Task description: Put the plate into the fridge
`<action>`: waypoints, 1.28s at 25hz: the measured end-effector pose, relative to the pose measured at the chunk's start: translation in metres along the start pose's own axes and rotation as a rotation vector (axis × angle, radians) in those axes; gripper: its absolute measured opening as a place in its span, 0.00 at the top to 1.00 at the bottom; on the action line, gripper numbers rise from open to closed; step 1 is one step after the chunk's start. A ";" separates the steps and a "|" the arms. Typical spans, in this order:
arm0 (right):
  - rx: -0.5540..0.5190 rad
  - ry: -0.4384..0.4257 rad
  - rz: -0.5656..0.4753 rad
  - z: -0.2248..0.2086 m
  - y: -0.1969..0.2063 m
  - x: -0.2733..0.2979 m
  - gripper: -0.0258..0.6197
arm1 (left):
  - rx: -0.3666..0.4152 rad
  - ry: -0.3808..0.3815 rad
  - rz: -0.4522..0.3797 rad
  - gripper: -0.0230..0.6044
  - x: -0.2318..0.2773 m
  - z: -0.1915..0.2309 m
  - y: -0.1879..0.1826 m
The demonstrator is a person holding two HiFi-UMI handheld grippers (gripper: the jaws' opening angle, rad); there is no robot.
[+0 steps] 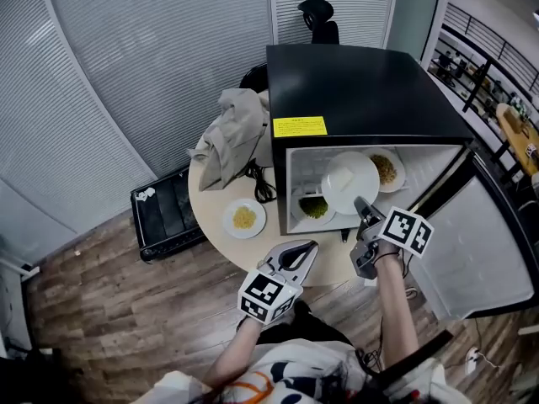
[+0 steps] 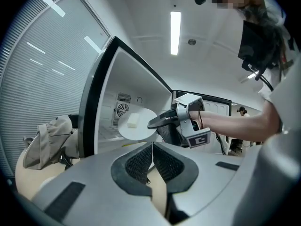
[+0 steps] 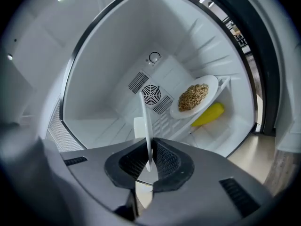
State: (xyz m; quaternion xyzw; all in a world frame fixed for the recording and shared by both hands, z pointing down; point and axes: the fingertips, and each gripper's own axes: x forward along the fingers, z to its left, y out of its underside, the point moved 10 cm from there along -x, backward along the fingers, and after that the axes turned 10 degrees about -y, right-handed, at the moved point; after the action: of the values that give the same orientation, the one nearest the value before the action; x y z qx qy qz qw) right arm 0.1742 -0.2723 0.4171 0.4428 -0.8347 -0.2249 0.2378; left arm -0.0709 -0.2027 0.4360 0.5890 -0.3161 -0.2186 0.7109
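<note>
Both fingers of the right gripper [image 3: 150,158] clamp the plate [image 1: 349,182] by its edge; the left gripper [image 2: 152,161] is closed, empty.

A: Where did the head camera sit?

B: High over the person, facing steeply down. The black mini fridge [image 1: 362,82] filled twelve to three o'clock, and the round table [image 1: 210,200] lay at nine, both well below it.

A: And the left gripper view?

B: It rode low behind the left gripper [image 2: 151,159] and looked across and upward. The open fridge was at ten o'clock and the right gripper [image 2: 153,123] near centre.

A: The right gripper view?

B: Nearest of all. It looked straight into the fridge's white cavity, with the fan vent [image 3: 151,94] at twelve o'clock.

A: What did they share?

B: All three took in that cavity and the white plate [image 3: 146,121]. The head and left views shared the right gripper.
</note>
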 end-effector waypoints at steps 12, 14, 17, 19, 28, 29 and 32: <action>0.054 -0.047 0.034 -0.011 -0.015 0.045 0.91 | -0.021 -0.092 0.015 0.94 0.008 0.016 0.004; 0.047 -0.054 0.037 -0.011 -0.018 0.052 0.91 | -0.024 -0.101 0.014 0.94 0.009 0.018 0.004; 0.052 -0.062 0.037 -0.011 -0.021 0.059 0.91 | -0.026 -0.109 0.014 0.94 0.011 0.020 0.003; 0.028 -0.048 0.045 -0.012 -0.022 0.063 0.90 | -0.027 -0.113 0.014 0.94 0.013 0.020 0.003; -0.369 0.156 0.141 -0.001 -0.023 0.072 0.73 | -0.026 -0.113 0.006 0.94 0.021 0.021 -0.001; -0.409 0.171 0.138 0.001 -0.023 0.073 0.71 | -0.026 -0.113 0.005 0.94 0.022 0.021 -0.001; -0.489 0.193 0.160 0.002 -0.020 0.076 0.60 | -0.025 -0.112 0.006 0.94 0.023 0.021 -0.001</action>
State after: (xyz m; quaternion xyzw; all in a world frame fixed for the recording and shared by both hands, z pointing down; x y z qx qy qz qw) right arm 0.1481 -0.3464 0.4192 0.3243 -0.7614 -0.3570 0.4332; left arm -0.0694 -0.2336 0.4418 0.5661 -0.3542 -0.2530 0.7000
